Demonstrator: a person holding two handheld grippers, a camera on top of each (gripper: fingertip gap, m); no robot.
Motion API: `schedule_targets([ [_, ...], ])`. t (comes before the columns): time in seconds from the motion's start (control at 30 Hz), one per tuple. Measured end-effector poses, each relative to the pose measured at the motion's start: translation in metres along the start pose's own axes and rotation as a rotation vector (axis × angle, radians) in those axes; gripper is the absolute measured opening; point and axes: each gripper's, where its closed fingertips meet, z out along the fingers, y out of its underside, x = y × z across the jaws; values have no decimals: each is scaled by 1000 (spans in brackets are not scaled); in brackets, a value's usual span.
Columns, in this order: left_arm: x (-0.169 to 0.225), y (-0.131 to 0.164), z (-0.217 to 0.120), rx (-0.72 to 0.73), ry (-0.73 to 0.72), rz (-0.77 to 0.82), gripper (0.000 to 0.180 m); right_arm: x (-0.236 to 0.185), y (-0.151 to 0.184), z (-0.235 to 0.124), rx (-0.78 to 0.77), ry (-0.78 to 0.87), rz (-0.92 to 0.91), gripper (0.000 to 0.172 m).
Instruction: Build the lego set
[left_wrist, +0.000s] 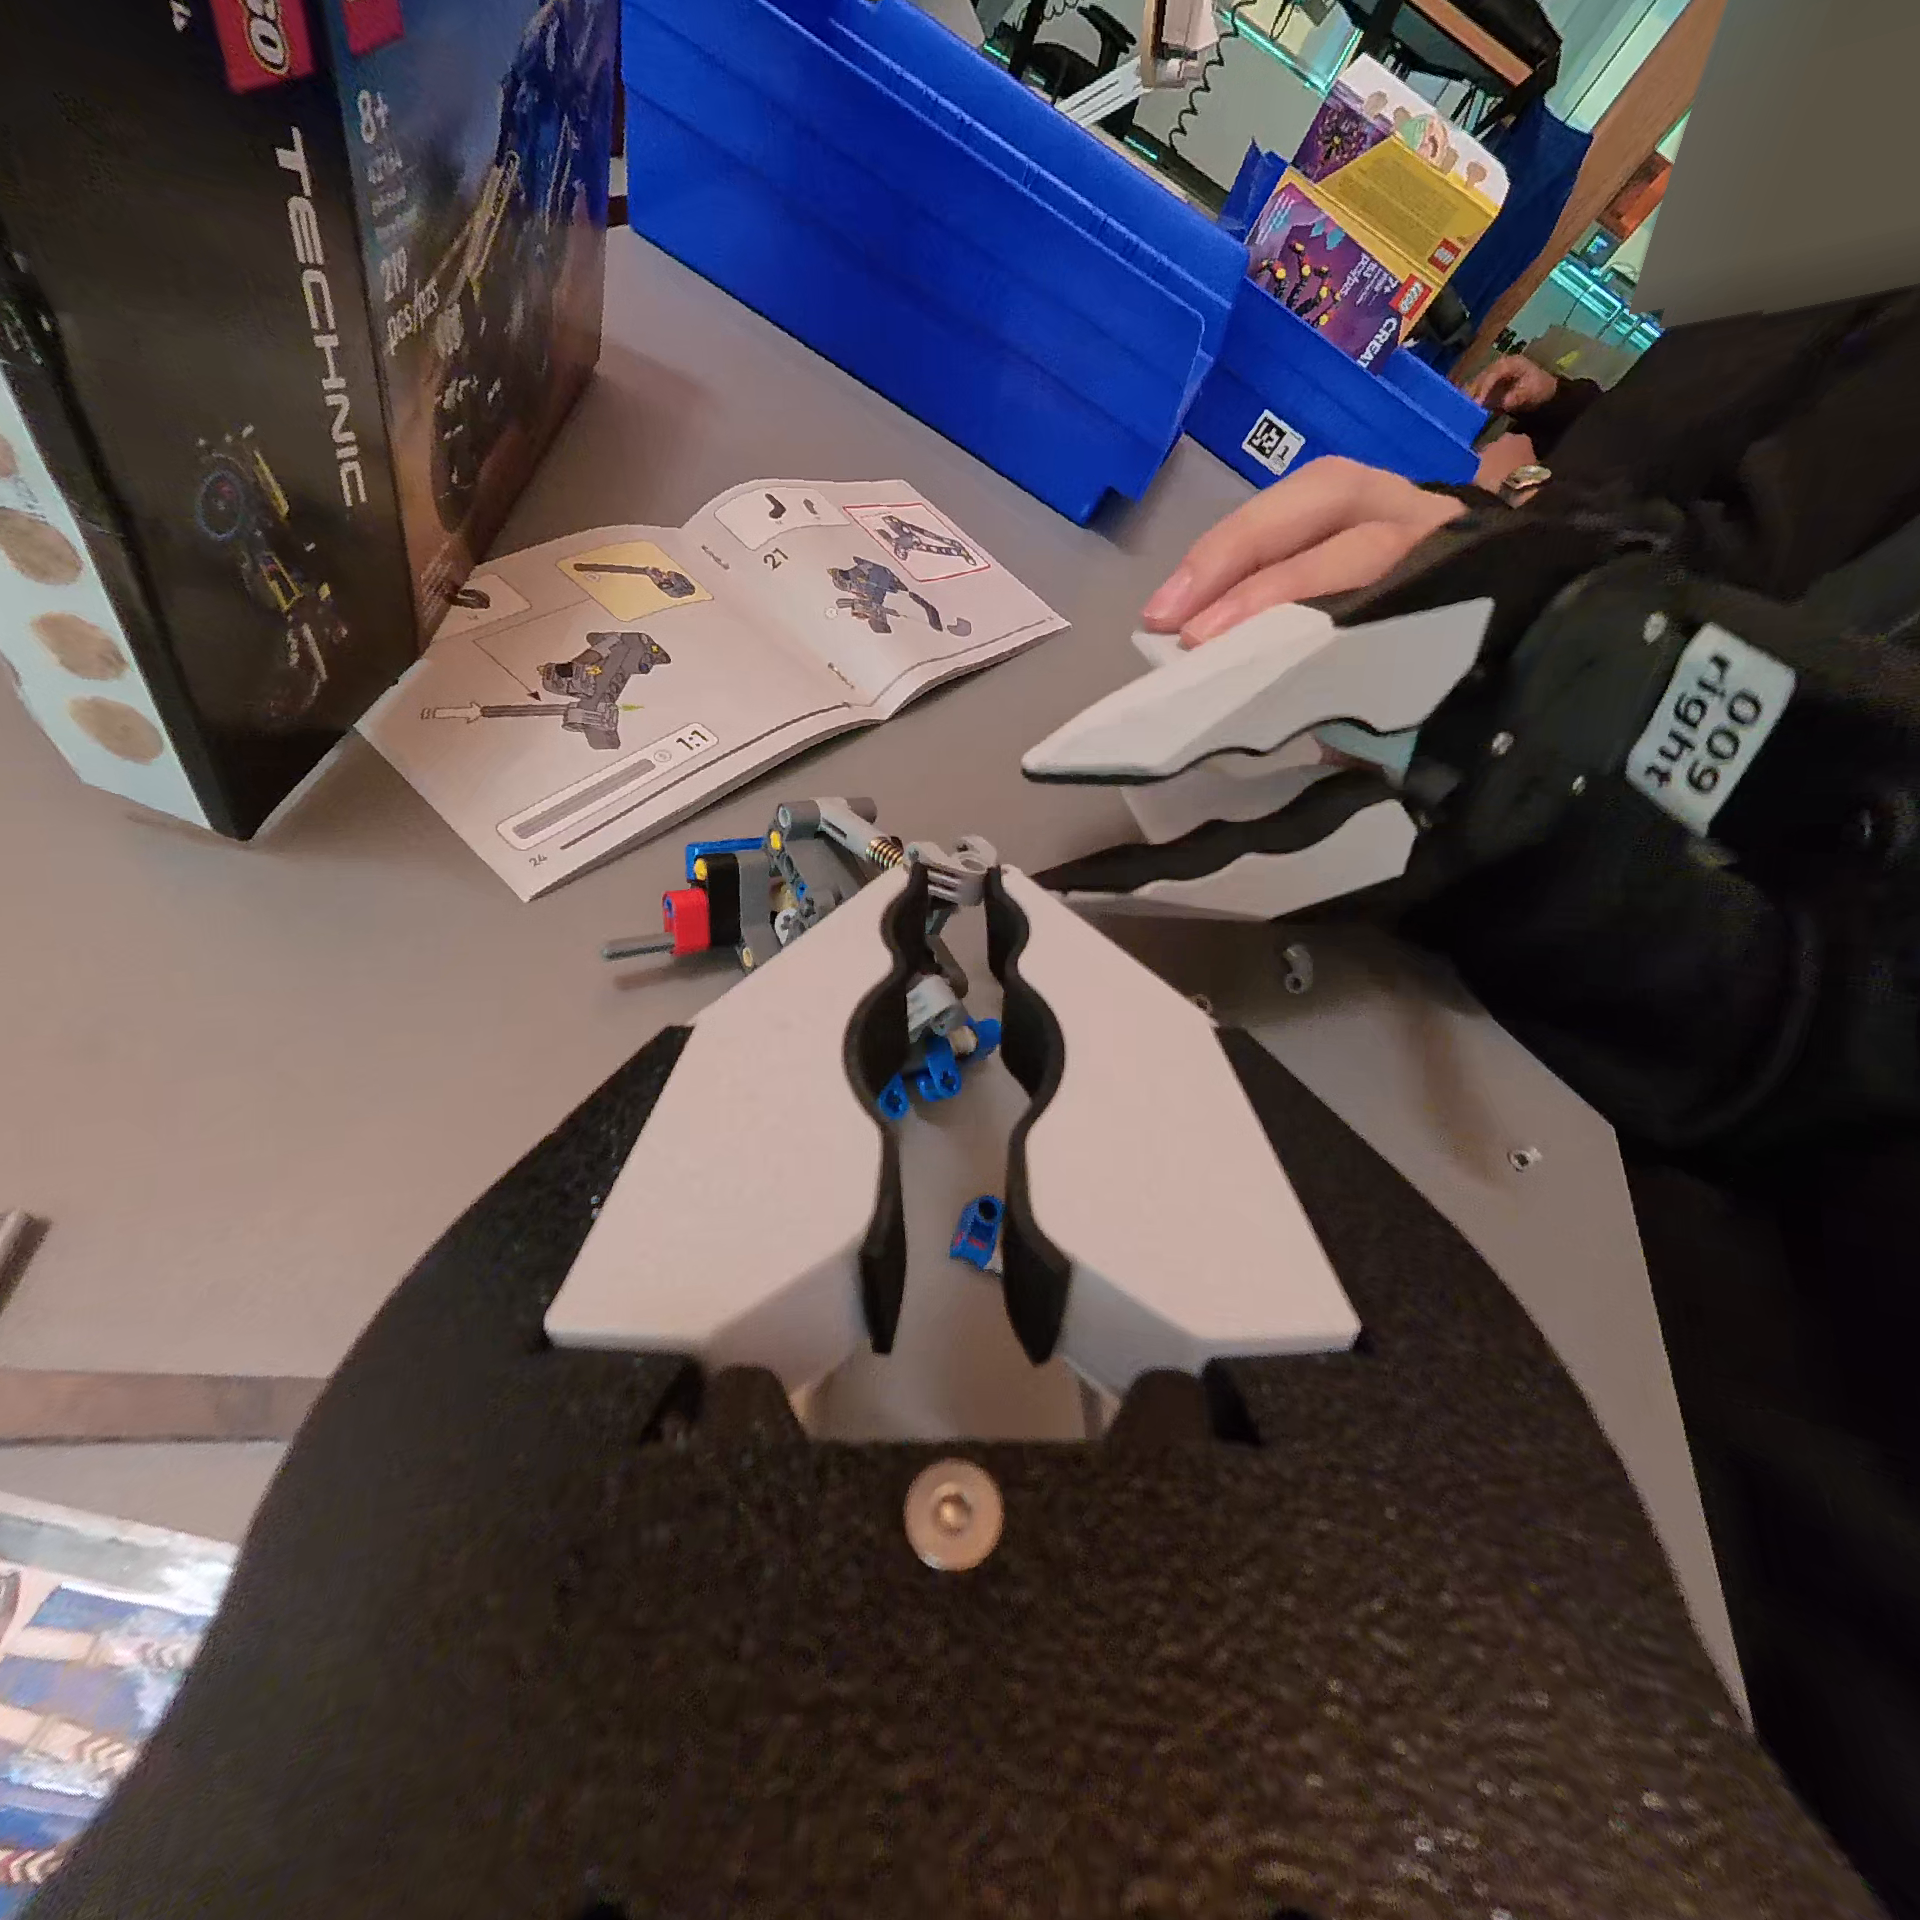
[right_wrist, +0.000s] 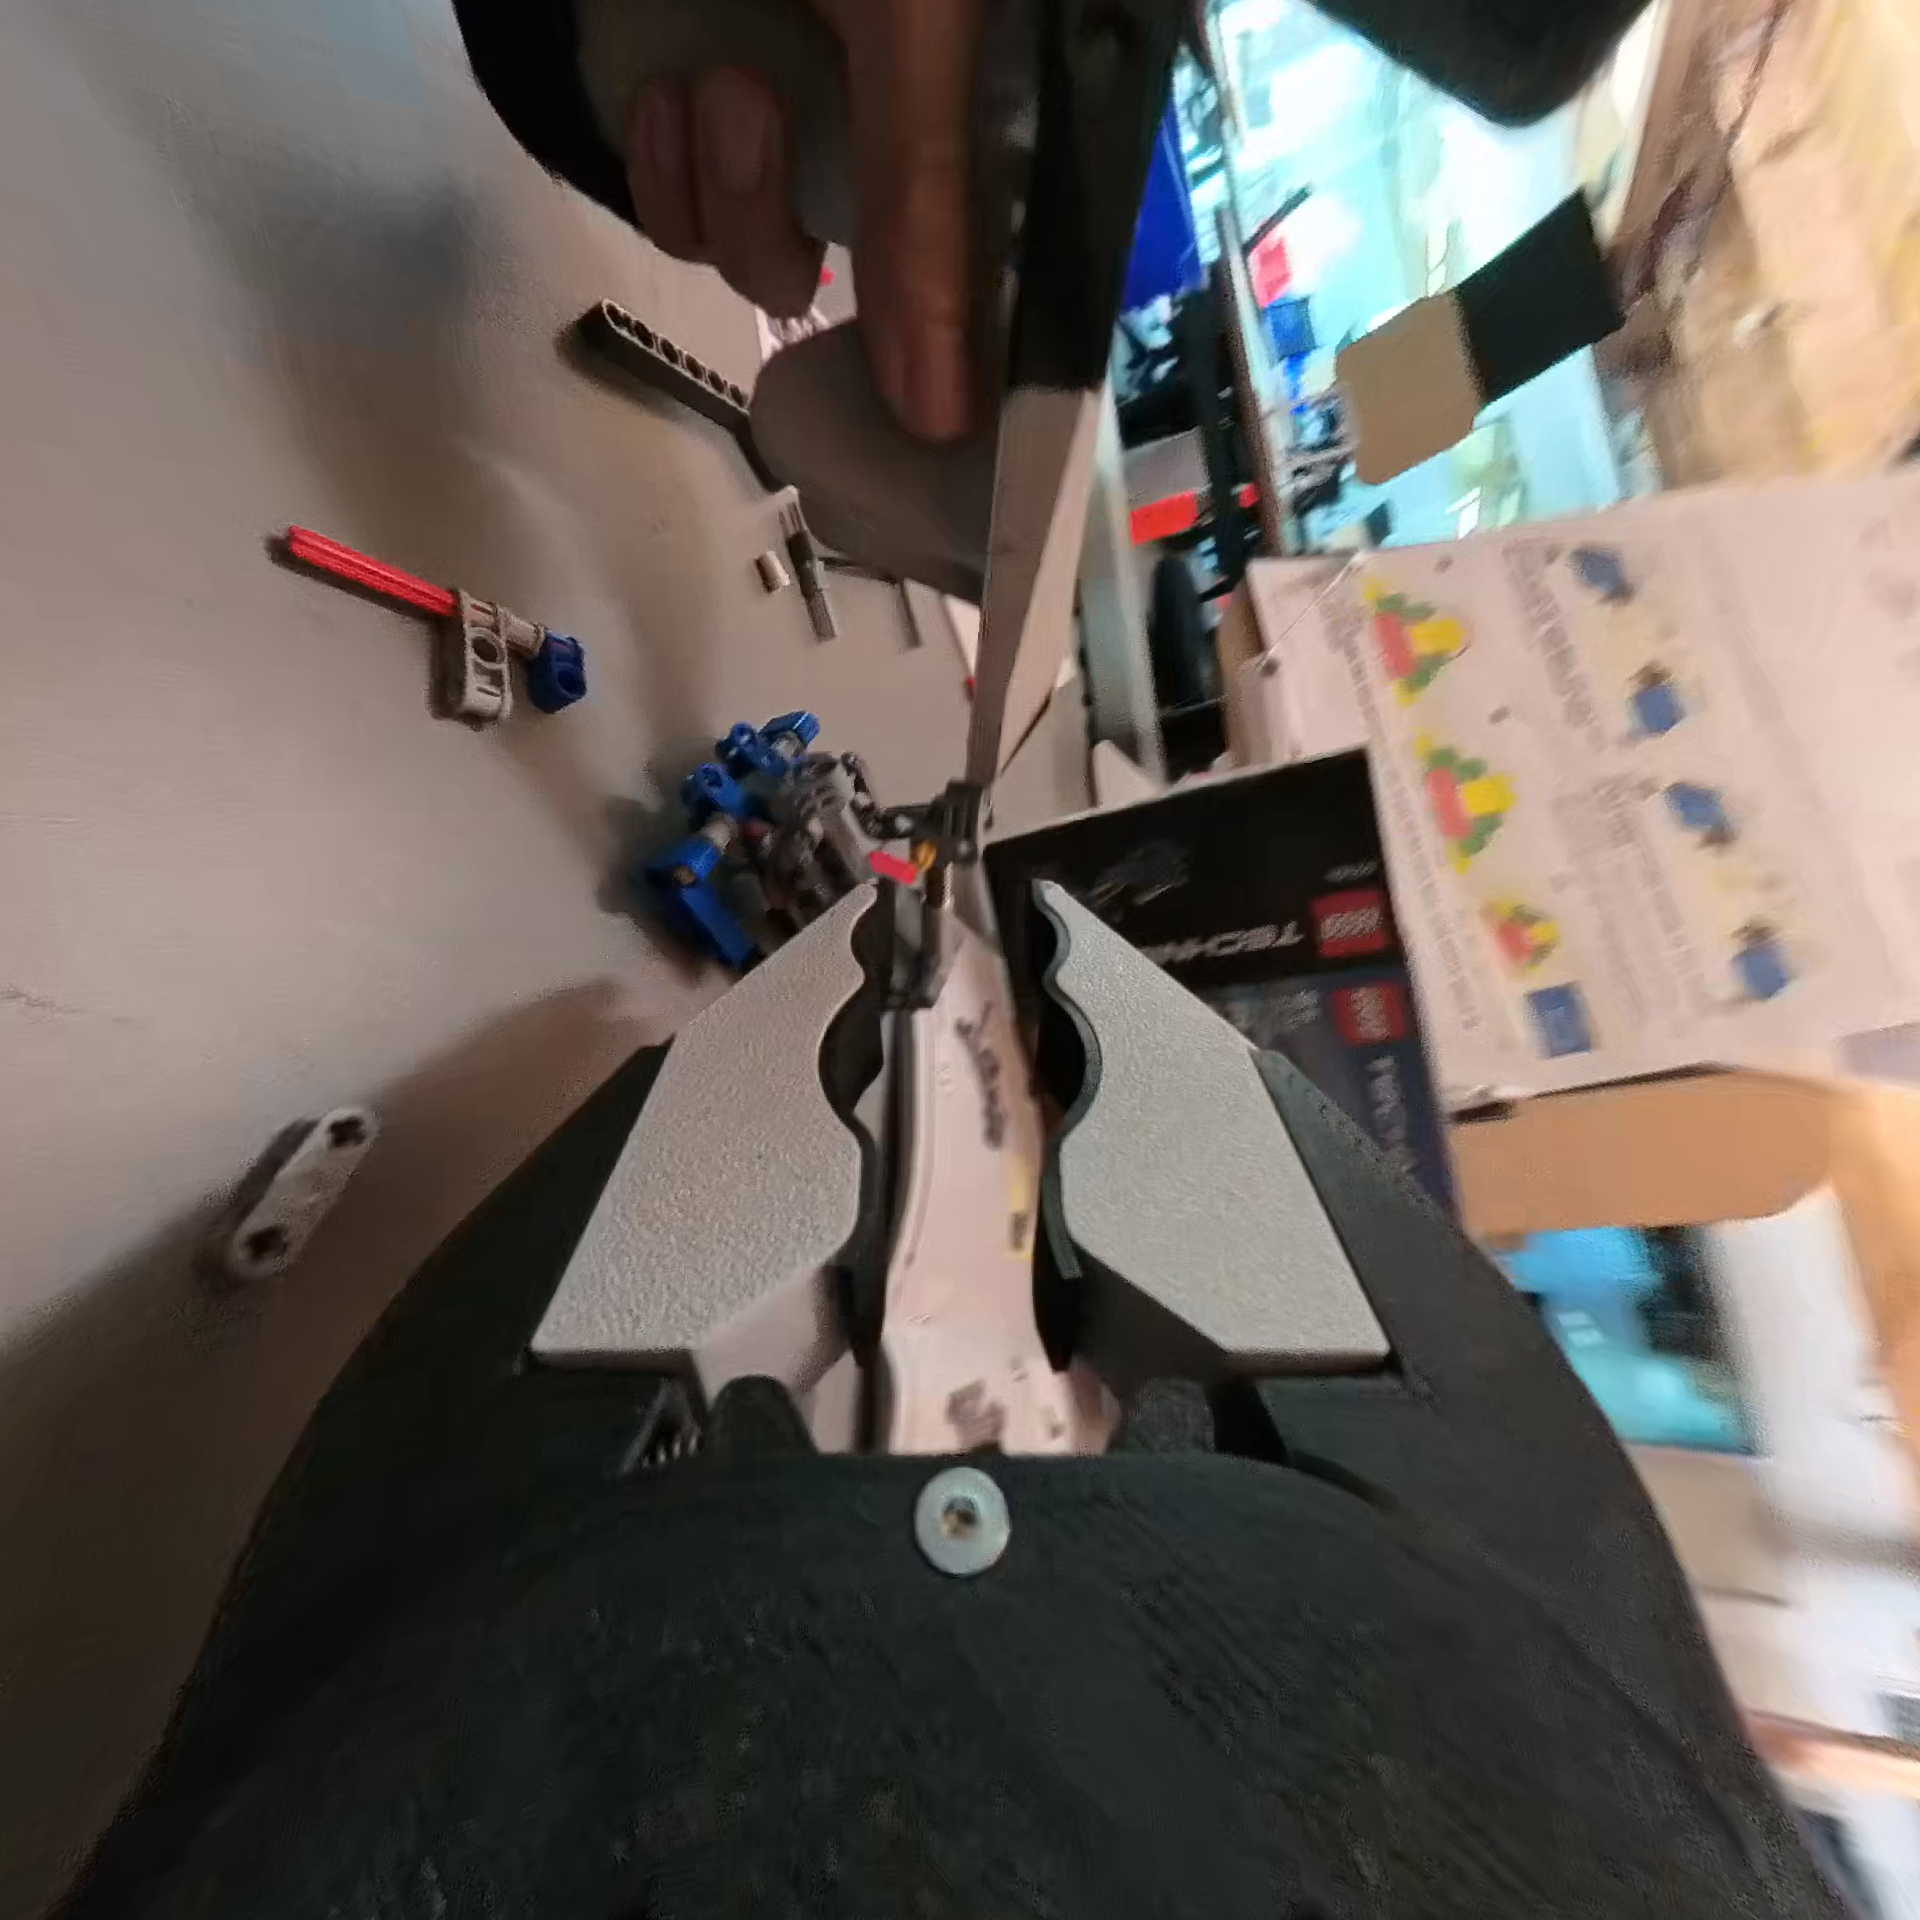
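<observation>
left gripper (left_wrist: 951, 883) clamps 1 grey connector (left_wrist: 961, 868) | 2 blue bins (left_wrist: 935, 260)

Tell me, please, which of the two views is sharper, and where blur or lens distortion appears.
Left wrist view: mostly sharp; the open booklet and the brick assembly by the left tool read clearly, and the blue bins bow from the wide-angle lens. Right wrist view: motion-blurred throughout, most on the boxes at right; the red axle is smeared.
</observation>
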Motion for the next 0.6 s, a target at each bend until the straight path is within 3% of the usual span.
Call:
schedule_targets([
  [0.27,-2,6,1,-9,-5,21,0,-19,8,3,-6,-237,592,24],
  [0.43,-3,2,-1,21,-15,28,0,-26,15,13,-82,-237,617,23],
  [0.6,-10,7,-8,-24,-67,80,7,-21,14,13,-63,-192,564,21],
])
